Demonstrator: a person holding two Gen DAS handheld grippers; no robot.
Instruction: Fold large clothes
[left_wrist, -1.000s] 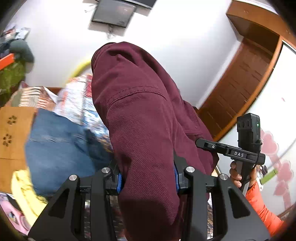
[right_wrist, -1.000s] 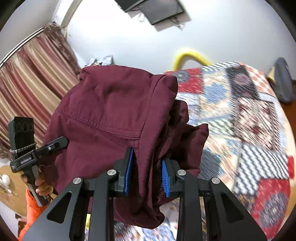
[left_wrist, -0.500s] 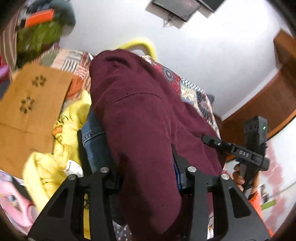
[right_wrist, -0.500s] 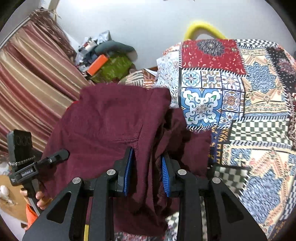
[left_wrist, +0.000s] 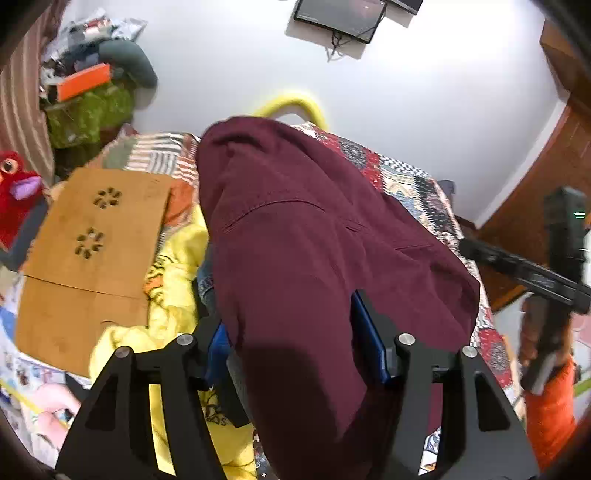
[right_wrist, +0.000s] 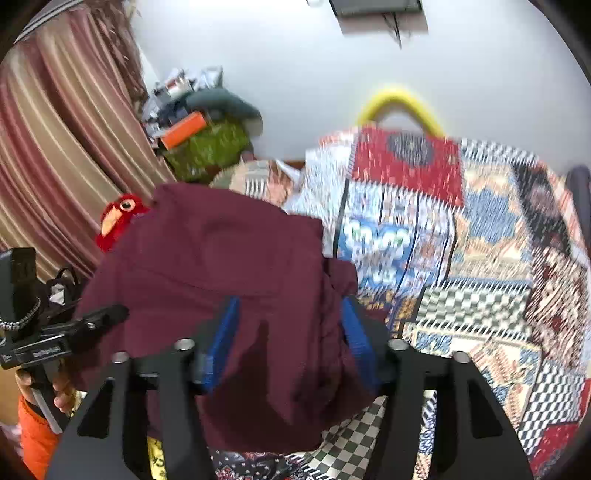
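Observation:
A maroon pair of trousers (left_wrist: 295, 229) hangs between both grippers above the patchwork bed. My left gripper (left_wrist: 295, 332) has its jaws spread wide with the maroon cloth draped between its blue pads (left_wrist: 369, 339). My right gripper (right_wrist: 288, 332) also has its jaws spread wide, with the maroon trousers (right_wrist: 221, 266) lying between and over its blue pads (right_wrist: 225, 332). Each gripper shows at the edge of the other's view, the right gripper (left_wrist: 554, 266) and the left gripper (right_wrist: 44, 332).
A patchwork quilt (right_wrist: 461, 258) covers the bed. A yellow garment (left_wrist: 173, 295) and jeans (left_wrist: 205, 280) lie beside a brown cardboard sheet (left_wrist: 92, 251). A red plush bird (right_wrist: 118, 221), a cluttered pile (right_wrist: 207, 140) and striped curtains (right_wrist: 55, 147) stand at the left.
Both grippers' jaws have spread much wider than before. Both views have tilted down toward the bed, and the trousers have dropped lower over it.

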